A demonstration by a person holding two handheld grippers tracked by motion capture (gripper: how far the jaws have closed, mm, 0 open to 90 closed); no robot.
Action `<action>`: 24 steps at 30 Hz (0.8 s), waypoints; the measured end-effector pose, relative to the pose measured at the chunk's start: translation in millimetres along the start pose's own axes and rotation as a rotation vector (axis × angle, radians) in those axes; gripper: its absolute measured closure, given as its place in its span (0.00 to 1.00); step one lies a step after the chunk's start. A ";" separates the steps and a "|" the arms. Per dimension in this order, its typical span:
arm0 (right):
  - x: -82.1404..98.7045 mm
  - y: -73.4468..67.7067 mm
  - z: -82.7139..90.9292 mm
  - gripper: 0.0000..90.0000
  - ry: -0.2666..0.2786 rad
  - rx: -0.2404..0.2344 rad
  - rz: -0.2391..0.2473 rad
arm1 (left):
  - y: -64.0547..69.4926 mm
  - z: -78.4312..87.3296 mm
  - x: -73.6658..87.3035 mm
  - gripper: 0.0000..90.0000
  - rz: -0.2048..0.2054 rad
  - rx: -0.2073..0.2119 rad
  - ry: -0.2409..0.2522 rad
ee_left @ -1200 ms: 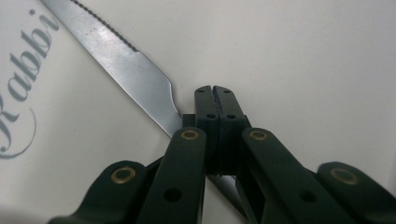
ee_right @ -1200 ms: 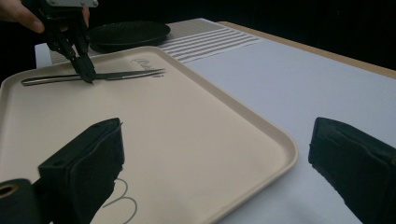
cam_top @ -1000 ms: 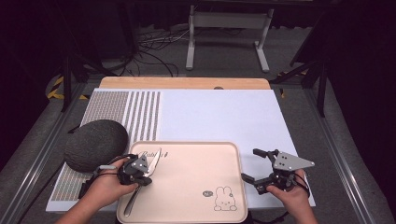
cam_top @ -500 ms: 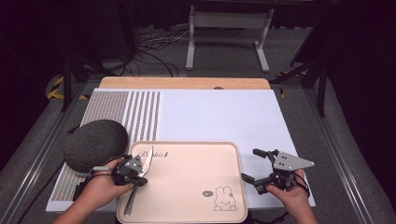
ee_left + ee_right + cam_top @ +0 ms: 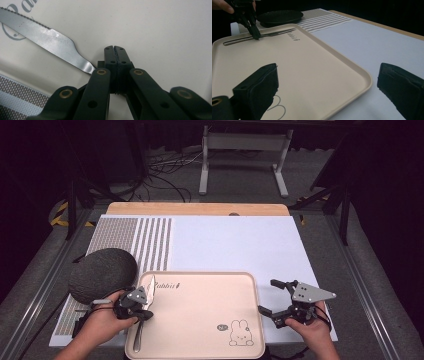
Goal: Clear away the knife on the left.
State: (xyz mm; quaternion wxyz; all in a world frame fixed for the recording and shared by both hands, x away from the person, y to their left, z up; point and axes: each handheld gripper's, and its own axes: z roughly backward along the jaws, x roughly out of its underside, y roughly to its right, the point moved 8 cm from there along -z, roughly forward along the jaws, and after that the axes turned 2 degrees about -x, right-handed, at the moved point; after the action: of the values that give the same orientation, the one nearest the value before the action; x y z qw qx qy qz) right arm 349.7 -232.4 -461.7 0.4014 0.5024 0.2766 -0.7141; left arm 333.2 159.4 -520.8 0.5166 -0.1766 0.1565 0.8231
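1. The left tongs sit at the left edge of the tray, held by the left hand. In the left gripper view the tongs have their jaws pressed together, pads meeting along a thin seam.
2. A knife lies along the tray's left side, blade pointing away from the person. In the left gripper view its blade runs up and left, serrated edge showing; its neck passes behind the jaw links and is hidden there, so I cannot tell whether the tongs are clamped on it or merely closed beside it.
3. In the right gripper view the left tongs stand over the knife, tips down at its middle; the contact is too small to make out.
4. The right tongs are spread wide, held by the right hand just off the tray's right edge, with nothing between the jaws. In the right gripper view they straddle the tray's near corner; both jaws are cut off at the bottom of the picture.
5. A dark round plate rests on the worktop beside the tray's far-left corner, over a striped mat. The left hand covers its near edge.
6. The tray carries a rabbit drawing and some script, part hidden by the left tongs.
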 end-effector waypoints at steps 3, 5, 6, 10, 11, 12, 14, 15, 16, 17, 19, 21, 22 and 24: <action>0.0 0.1 0.1 0.05 0.000 0.000 -0.001 | -1.0 0.7 1.1 1.00 0.001 0.001 -0.001; 0.0 0.1 0.1 0.05 0.000 0.000 -0.001 | -1.0 0.9 1.6 1.00 0.005 0.003 0.000; -0.2 0.3 0.3 0.05 0.001 0.000 -0.002 | -1.2 0.9 1.7 1.00 0.009 0.003 0.004; -0.3 0.2 0.2 0.05 0.002 0.000 -0.003 | -1.8 1.4 2.8 1.00 0.010 -0.001 0.005; -0.3 0.2 0.0 0.05 0.001 0.000 -0.003 | -1.8 1.8 3.1 1.00 0.008 -0.003 0.000; -0.2 0.2 -0.2 0.05 0.001 0.000 -0.003 | -1.7 1.7 3.1 1.00 0.007 -0.002 0.001; -0.3 0.1 -0.2 0.05 0.001 -0.001 -0.002 | -1.7 1.6 3.2 1.00 0.003 -0.002 -0.002; -0.3 0.1 -0.1 0.05 0.001 -0.001 -0.003 | -1.9 1.7 3.1 1.00 0.001 -0.003 -0.004; -0.2 0.2 0.0 0.05 0.001 -0.001 -0.003 | -1.9 1.9 3.3 1.00 0.002 -0.002 -0.009; -0.2 0.2 0.0 0.05 0.001 -0.001 -0.003 | -2.0 1.9 3.1 1.00 0.001 -0.001 -0.010; -0.4 0.2 0.3 0.05 0.003 -0.001 -0.003 | -2.0 1.7 2.5 0.98 0.000 -0.002 -0.007; -0.4 0.1 0.4 0.05 0.003 -0.002 -0.003 | -1.2 1.6 1.9 0.96 0.000 -0.002 -0.004; -0.3 0.0 0.4 0.05 0.002 -0.002 -0.002 | -0.5 1.8 1.8 0.95 0.004 -0.001 -0.004; -0.3 -0.1 0.1 0.05 0.001 -0.001 -0.003 | 0.2 2.4 1.0 0.91 0.000 -0.002 0.002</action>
State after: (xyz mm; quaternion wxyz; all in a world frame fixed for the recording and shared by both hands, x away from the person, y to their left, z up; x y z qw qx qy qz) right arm 349.6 -232.3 -461.4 0.4005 0.5024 0.2778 -0.7142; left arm 332.3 161.2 -519.2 0.5160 -0.1780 0.1562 0.8232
